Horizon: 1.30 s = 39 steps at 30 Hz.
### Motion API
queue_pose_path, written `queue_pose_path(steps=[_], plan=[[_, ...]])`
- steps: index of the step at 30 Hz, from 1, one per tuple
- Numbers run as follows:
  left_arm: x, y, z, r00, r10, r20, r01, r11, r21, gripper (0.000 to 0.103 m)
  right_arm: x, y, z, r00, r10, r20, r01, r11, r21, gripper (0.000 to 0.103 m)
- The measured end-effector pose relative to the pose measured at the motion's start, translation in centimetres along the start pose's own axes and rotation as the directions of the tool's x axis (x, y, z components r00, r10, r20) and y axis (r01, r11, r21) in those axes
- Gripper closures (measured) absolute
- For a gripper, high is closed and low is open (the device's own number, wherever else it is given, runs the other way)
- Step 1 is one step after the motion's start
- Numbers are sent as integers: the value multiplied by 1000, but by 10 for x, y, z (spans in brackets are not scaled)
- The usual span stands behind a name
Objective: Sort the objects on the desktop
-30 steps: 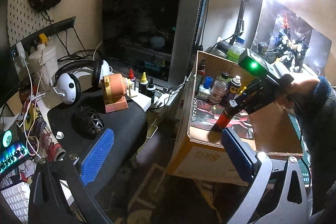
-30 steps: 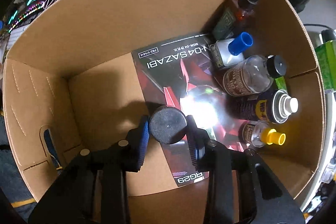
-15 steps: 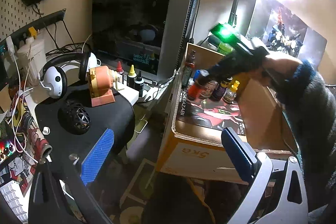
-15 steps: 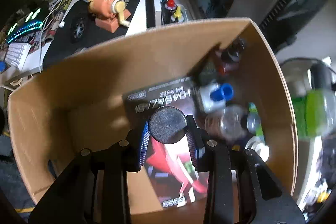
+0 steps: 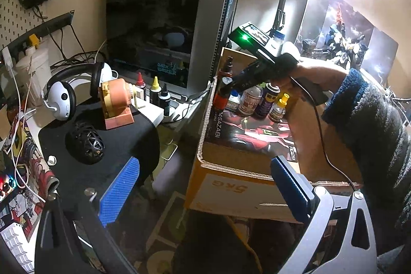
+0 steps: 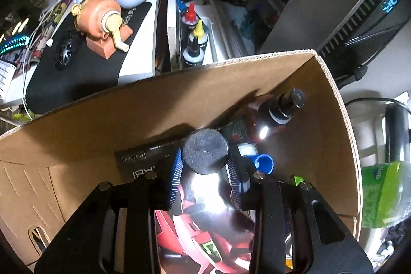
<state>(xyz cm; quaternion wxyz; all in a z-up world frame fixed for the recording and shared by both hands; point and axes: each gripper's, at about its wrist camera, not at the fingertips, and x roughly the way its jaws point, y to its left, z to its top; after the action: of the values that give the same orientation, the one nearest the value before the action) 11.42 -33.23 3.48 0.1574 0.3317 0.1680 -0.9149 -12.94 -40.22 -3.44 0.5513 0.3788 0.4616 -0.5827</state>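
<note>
Two grippers in play. Biggest thing we've got is the cardboard box [image 6: 159,104], w/ a printed sheet [image 6: 195,230] flat on its bottom. Our right gripper [image 6: 205,171] hangs over the box near its far corner, blue pads [image 6: 175,176] pinching a black-capped bottle [image 6: 205,152] upright. Dark spray bottle [image 6: 282,107] stands right in that corner, blue-capped one [image 6: 262,163] just beside the pads. Left gripper [image 5: 203,186] is outside the box, fingers spread, nothing btwn them.
</note>
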Motion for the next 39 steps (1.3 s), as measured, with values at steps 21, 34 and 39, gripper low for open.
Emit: queue_pose_path(steps=[21, 34, 39], plan=[[-10, -46, -4, 993, -93, 67, 87, 992, 88, 0, -194, 14, -83, 935, -137, 328, 122, 990, 67, 30], [-23, -201, -82, 907, -385, 173, 302, 878, 373, 0, -284, 92, -370, 695, -568, 440, 317, 792, 521, 16], [-10, -265, -128, 861, -471, 191, 358, 829, 429, 0, -237, 102, -477, 732, -606, 311, 245, 660, 710, 16]])
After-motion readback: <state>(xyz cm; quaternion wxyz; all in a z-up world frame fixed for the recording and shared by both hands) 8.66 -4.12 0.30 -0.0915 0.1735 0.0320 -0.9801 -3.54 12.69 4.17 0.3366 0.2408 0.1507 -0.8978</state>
